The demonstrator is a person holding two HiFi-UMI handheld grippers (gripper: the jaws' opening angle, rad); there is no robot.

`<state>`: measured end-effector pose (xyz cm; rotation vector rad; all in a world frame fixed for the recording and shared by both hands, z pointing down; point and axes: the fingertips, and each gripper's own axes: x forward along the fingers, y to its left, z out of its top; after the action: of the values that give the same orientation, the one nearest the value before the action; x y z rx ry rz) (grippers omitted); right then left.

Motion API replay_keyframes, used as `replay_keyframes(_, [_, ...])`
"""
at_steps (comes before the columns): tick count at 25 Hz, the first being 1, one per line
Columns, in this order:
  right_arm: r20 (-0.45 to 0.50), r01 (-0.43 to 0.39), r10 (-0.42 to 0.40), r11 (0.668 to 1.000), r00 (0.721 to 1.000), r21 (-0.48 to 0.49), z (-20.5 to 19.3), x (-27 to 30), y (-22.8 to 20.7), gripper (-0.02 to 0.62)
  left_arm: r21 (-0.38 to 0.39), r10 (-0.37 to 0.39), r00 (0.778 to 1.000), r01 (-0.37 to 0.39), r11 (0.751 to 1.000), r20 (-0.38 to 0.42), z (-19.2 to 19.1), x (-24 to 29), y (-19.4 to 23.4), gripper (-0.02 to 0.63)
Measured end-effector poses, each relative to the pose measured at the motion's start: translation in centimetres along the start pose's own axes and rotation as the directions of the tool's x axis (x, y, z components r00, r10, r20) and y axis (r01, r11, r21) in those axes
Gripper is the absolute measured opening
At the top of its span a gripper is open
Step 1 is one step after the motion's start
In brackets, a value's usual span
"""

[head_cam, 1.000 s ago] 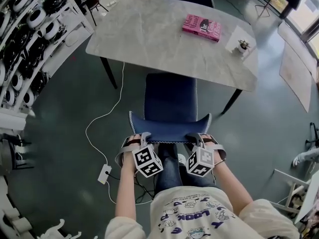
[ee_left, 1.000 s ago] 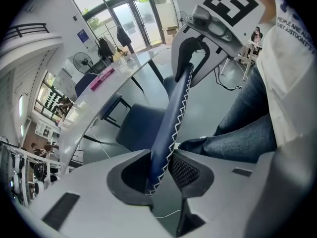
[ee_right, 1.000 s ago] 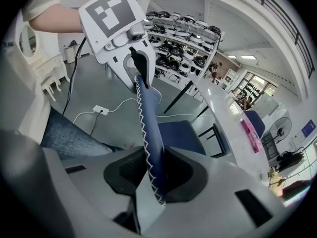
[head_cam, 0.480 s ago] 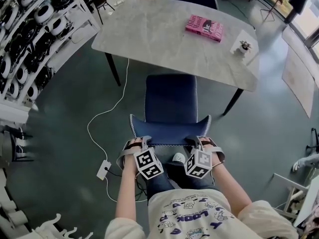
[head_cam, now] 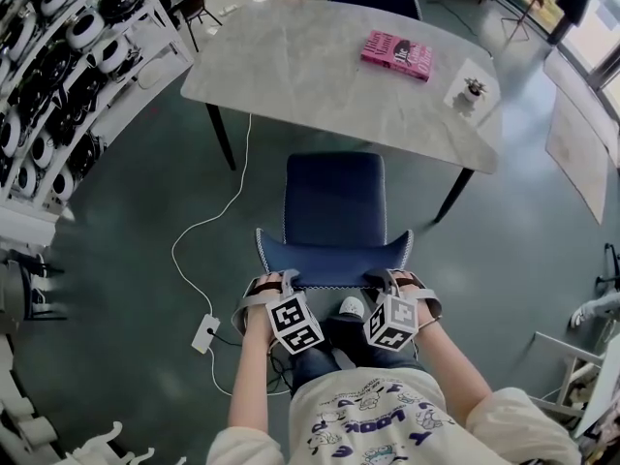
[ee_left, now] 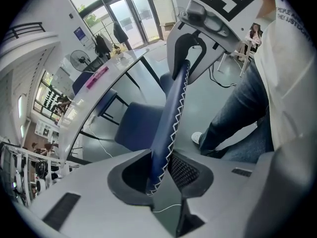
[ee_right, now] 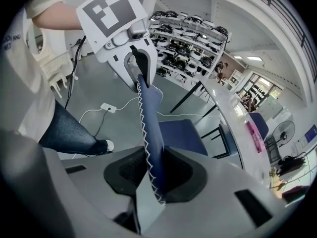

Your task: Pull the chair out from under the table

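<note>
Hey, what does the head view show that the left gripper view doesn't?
Only the head view: the white power strip on the floor at the person's left. Only the left gripper view: the left gripper clamped on the blue chair at its stitched back edge, plus glass doors. Both: that chair, the table, the pink book.

The right gripper [ee_right: 155, 173] clamps the blue chair backrest [ee_right: 150, 125].

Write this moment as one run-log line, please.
left gripper: shut on backrest | right gripper: shut on backrest | chair seat: out past table edge
</note>
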<state>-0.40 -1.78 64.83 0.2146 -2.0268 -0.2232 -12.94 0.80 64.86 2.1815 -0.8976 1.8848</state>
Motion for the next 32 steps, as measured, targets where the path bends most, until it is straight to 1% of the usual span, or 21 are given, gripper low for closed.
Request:
replay_keyframes(4, [-0.018,0.011,-0.011,1.0,1.0,0.02,0.5,-0.5,1.7,0.095,0.03,-0.003,1.0,0.003,1.0,0.012,-1.0,-0.7,-1.1,0.114])
replay_keyframes(10, [-0.034,0.019,-0.017,0.999,0.999,0.043,1.2,-1.0,4.1,0.094,0.044,-0.033,0.999,0.031,0.999,0.038,-2.5,-1.7,-2.4,0.115])
replay_keyframes(18, [-0.068,0.024,-0.018,0.996,0.998,0.081,1.8,-1.8,8.4,0.094,0.107,-0.064,0.997,0.06,0.992,0.035,-4.6,-3.0,-5.3,0.114])
replay_keyframes(24, [-0.09,0.034,-0.024,0.994,0.996,0.1,2.1,-2.7,11.3,0.092,0.132,-0.096,0.994,0.089,0.987,0.048,-5.8,-4.2,-7.6,0.114])
replay_keyframes(32, [-0.11,0.046,-0.033,0.992,0.993,0.115,2.1,-3.3,14.0,0.091,0.146,-0.126,0.99,0.117,0.982,0.055,-6.9,-5.0,-9.8,0.115])
